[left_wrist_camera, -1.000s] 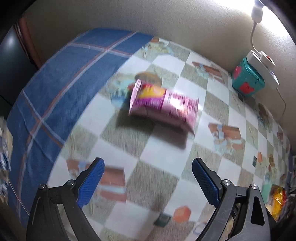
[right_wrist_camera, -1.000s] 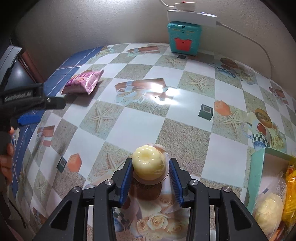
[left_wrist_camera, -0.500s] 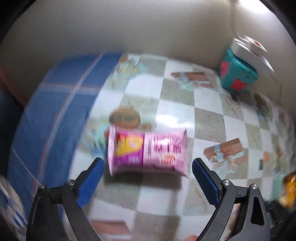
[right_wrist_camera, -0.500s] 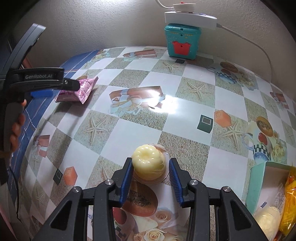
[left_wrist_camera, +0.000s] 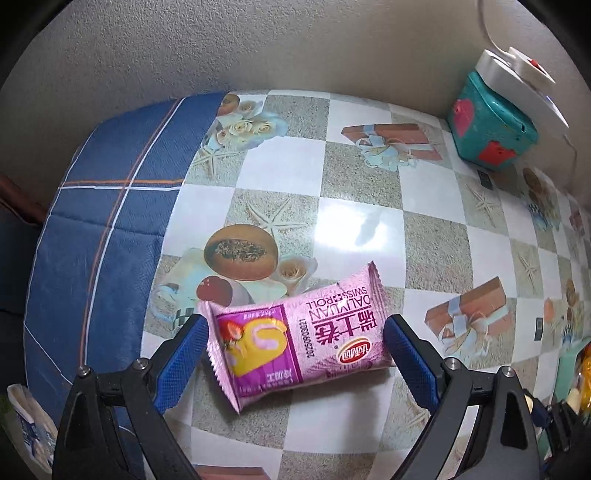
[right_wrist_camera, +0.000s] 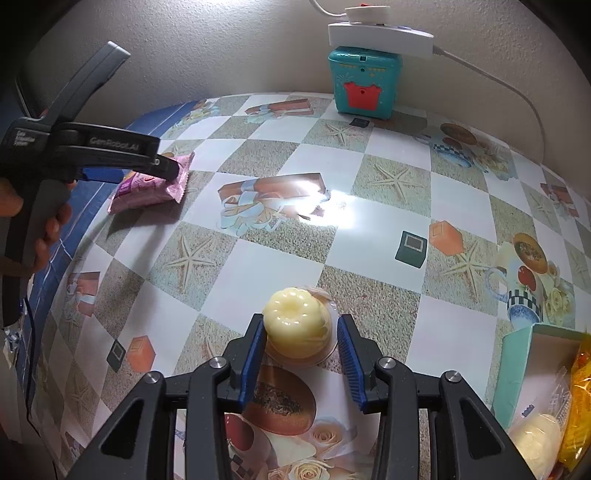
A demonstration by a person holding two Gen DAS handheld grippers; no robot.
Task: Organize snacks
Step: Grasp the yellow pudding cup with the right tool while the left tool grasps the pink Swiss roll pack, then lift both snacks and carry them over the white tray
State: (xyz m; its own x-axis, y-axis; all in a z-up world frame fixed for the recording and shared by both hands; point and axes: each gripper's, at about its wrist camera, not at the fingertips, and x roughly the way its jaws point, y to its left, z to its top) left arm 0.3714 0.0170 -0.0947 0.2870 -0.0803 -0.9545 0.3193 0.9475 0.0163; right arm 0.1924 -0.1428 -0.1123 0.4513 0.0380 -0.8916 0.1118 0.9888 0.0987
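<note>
A pink Swiss-roll packet lies flat on the checked tablecloth, near its blue cloth edge. My left gripper points down over it and stands open, one blue pad beside each end of the packet. In the right wrist view the same gripper, held by a hand, hovers at the packet at far left. My right gripper is shut on a pale yellow pudding in a clear cup, just above the table.
A teal toy box stands against the back wall with a white power strip on it, its cable trailing right. At the right edge, a teal-walled open box holds another pudding and a yellow packet. Blue cloth covers the table's left end.
My left gripper has travelled to the pink packet and rolled, so the packet now lies between its fingers. The right gripper keeps its hold on the pudding and stays nearly still.
</note>
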